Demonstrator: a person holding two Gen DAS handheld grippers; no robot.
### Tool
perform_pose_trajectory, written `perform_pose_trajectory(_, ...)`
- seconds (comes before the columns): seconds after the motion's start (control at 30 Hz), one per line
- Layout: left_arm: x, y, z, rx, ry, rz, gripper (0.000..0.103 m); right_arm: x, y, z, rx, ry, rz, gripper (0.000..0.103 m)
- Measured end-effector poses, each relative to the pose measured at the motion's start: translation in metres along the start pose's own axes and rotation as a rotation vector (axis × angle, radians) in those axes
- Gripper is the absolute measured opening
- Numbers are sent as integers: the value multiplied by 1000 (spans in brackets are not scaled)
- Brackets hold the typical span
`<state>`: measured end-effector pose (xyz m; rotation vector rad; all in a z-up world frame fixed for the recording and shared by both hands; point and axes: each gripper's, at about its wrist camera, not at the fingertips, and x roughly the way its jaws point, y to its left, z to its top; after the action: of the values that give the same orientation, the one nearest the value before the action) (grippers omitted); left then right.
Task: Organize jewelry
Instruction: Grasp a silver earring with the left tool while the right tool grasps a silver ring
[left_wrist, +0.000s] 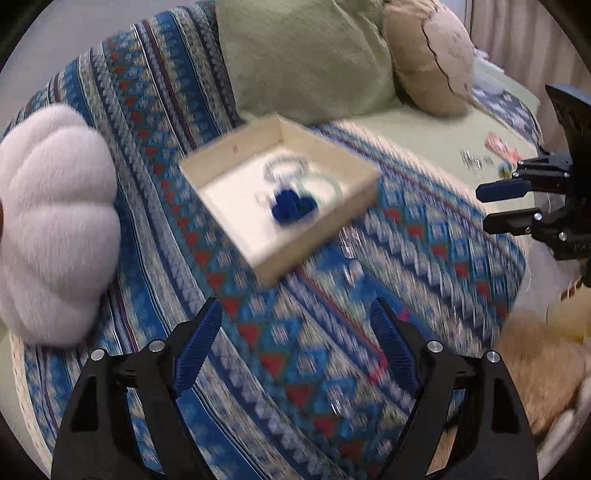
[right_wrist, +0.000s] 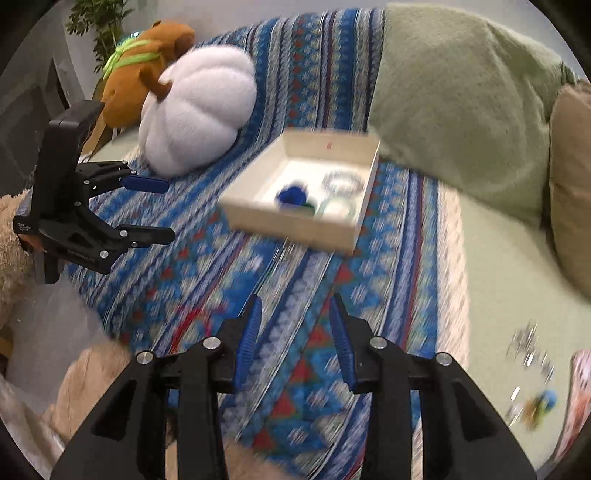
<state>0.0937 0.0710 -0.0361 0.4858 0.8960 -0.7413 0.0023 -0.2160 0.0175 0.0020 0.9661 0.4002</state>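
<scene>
2 grippers, left gripper (left_wrist: 295, 347) and right gripper (right_wrist: 295, 332), parted, empty; 1 box (left_wrist: 221, 155).

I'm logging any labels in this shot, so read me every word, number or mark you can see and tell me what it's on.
Nothing reads clearly.
Small red mark on the inner wall of the cardboard box: too blurred to read.
Pale lettering on the body of the left gripper, seen from the right wrist: too small to read.
Embossed letters on the right gripper body: partly cut off, unreadable.
</scene>
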Motion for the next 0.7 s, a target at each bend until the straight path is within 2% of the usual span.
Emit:
perform_pose_trajectory(0.23,16,-17,-55,-89,74,-39,81,18,28,-38,36,98,33,39)
perform_pose_trajectory(0.57,25,-17,-72,-158,73,-54,81,53,52,-39,12,166,32,39)
perform_pose_trajectory(0.7,31,-21,-72,-145,89,-79,63,64,52,-41,17,197,16,39)
